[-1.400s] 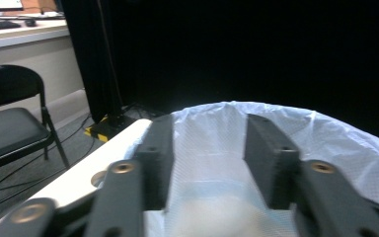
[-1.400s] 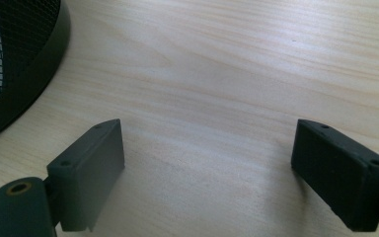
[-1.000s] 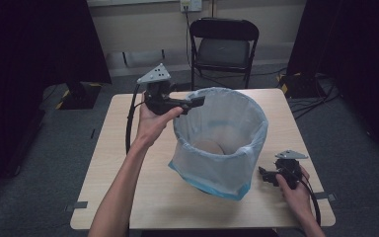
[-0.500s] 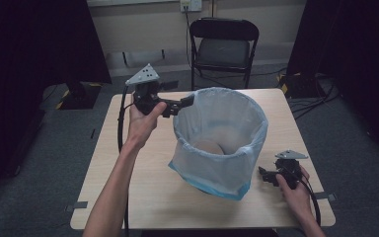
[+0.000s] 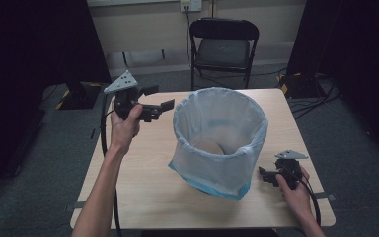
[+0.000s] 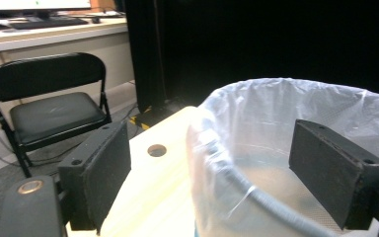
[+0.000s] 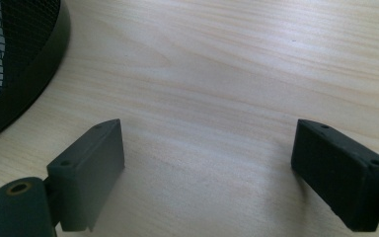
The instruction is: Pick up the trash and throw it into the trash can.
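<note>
Here, left hand-held gripper (image 5: 159, 98) wide open, empty.

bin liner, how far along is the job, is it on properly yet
Done, apparently: the bin liner is spread open inside the mesh bin, its top folded over the rim all round. In hand: nothing. The left tongs are open, off the rim beside the bag; the right tongs rest open on the table. Left: perhaps a last tuck; the frames can't settle that.

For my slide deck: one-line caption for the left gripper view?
Open left gripper straddling the rim of a plastic-lined bin, folding chair behind.
</note>
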A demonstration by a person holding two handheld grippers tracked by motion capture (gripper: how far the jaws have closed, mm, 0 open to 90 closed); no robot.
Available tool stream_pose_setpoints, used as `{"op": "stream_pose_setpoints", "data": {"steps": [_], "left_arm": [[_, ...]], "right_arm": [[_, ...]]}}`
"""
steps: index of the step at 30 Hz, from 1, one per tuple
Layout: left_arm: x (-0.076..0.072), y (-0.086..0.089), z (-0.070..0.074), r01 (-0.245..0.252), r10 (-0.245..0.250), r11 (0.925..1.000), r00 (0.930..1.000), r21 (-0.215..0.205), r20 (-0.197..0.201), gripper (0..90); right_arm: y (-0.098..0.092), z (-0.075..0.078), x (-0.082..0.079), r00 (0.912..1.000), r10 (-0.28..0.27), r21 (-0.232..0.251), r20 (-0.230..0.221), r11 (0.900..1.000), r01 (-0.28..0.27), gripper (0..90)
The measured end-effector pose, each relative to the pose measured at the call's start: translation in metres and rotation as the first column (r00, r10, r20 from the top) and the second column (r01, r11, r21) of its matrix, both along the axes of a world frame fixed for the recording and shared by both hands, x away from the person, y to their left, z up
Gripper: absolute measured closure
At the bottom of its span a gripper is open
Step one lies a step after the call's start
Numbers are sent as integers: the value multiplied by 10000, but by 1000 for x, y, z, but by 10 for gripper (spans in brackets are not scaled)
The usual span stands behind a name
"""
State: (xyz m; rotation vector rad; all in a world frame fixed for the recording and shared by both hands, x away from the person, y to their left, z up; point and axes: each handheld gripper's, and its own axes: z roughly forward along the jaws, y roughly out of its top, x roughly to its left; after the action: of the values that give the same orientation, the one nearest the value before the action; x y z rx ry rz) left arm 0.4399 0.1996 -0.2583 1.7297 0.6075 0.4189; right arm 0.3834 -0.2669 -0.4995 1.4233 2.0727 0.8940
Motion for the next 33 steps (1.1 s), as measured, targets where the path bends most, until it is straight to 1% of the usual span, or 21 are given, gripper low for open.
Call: {"op": "stream_pose_setpoints", "data": {"steps": [1, 2, 3, 5, 6, 14, 15, 17, 19, 21, 22, 23, 24, 25, 27, 29, 30, 32, 33], "left_arm": [[-1, 4, -1, -88, 88, 9999, 10000, -80, 10, 163], [-2, 8, -2, -222, 224, 9996, 9997, -185, 104, 163], [-3, 13, -4, -307, 310, 9990, 9995, -336, 92, 165], [-4, 22, -6, -473, 474, 9977, 9989, -480, -8, 165], [-5, 26, -7, -591, 589, 9970, 9983, -509, -46, 165], [-13, 50, -19, -893, 888, 9942, 9960, -593, -120, 158], [-15, 54, -20, -900, 895, 9945, 9959, -528, -117, 158], [-17, 58, -23, -1067, 1061, 9931, 9942, -477, -147, 158], [-20, 63, -27, -1080, 1075, 9931, 9941, -465, -127, 158], [-24, 68, -33, -1273, 1269, 9914, 9918, -309, -132, 158], [-24, 68, -33, -1273, 1269, 9914, 9918, -309, -132, 159], [-26, 71, -35, -1321, 1318, 9910, 9912, -201, -132, 159], [-27, 72, -37, -1370, 1368, 9905, 9905, -127, -167, 159], [-28, 74, -40, -1487, 1488, 9889, 9885, 35, -271, 159], [-29, 78, -46, -1449, 1450, 9894, 9882, 50, -501, 159], [-31, 81, -53, -1537, 1545, 9880, 9861, 173, -617, 159], [-32, 83, -56, -1608, 1627, 9864, 9846, 326, -645, 159], [-34, 85, -64, -1646, 1672, 9853, 9840, 456, -619, 159], [-35, 88, -71, -1769, 1814, 9822, 9805, 630, -754, 159]], "right_arm": [[0, 0, 0, 10000, -1, 0, 0, 10000, 1, 122], [0, 0, 0, 10000, -1, 0, 0, 10000, 1, 122], [0, 0, 0, 10000, 1, 0, 0, 10000, -1, 122], [0, 0, 0, 10000, -1, 1, -1, 10000, 1, 122], [0, 0, 0, 10000, -4, 1, -2, 10000, 4, 122], [0, 0, 0, 10000, -1, 1, -1, 10000, 1, 122], [0, 0, 0, 10000, -3, 4, -2, 10000, 3, 122], [0, 0, 0, 10000, -1, 3, -1, 10000, 1, 122], [0, 0, 0, 10000, 0, 2, -2, 10000, 0, 122], [0, 0, 0, 10000, 1, 1, 0, 10000, -1, 122], [0, 0, 0, 10000, 1, 1, 0, 10000, -1, 122], [0, 0, 0, 10000, 0, 1, -1, 10000, 0, 122], [0, 0, 0, 10000, 0, 2, -2, 10000, 0, 122], [0, 0, 0, 10000, -1, 0, -1, 10000, 1, 122], [0, 0, 0, 10000, -5, 6, -5, 10000, 5, 122], [0, 0, 0, 10000, 0, 3, -1, 10000, 0, 122], [0, 0, 0, 10000, 0, 3, -1, 10000, 0, 122], [0, 0, 0, 10000, 0, 1, -2, 10000, 0, 122], [0, 0, 0, 10000, -6, 8, -5, 10000, 6, 122]]}}
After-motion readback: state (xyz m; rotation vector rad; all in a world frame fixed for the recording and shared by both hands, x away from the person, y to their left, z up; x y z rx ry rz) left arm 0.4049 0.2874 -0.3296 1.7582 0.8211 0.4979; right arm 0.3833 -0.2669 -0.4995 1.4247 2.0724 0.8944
